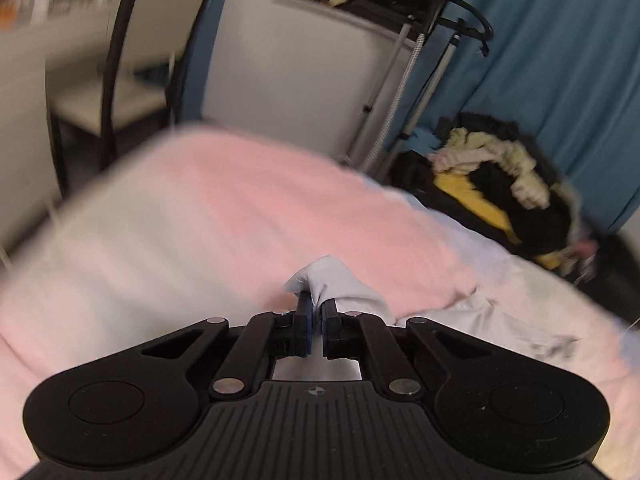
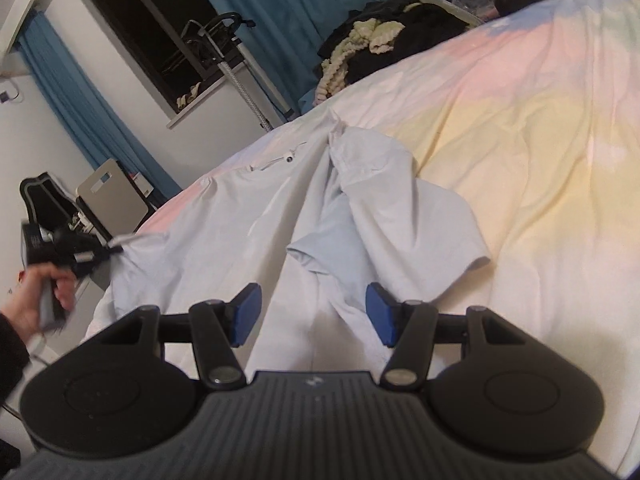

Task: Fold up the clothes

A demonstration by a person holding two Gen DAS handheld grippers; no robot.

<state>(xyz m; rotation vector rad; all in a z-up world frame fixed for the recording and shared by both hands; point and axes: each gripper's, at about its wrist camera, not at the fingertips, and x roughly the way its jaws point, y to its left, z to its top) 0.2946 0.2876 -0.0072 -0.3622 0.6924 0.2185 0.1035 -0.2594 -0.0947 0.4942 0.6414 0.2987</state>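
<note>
The left tool (image 1: 316,308) sits closest to its camera, its pads clamped together on a pinched corner of the pale blue shirt (image 2: 320,216), likely so that edge can be drawn across for a fold. The shirt lies rumpled on the bed (image 2: 520,152), one short sleeve (image 2: 452,236) spread to the side. The right tool (image 2: 312,312) hovers over the near hem with its pads apart, gripping nothing, probably ready to take a second corner. The left view is blurred, so the shirt's far edge and the dark clothes pile (image 1: 500,188) stay indistinct.
</note>
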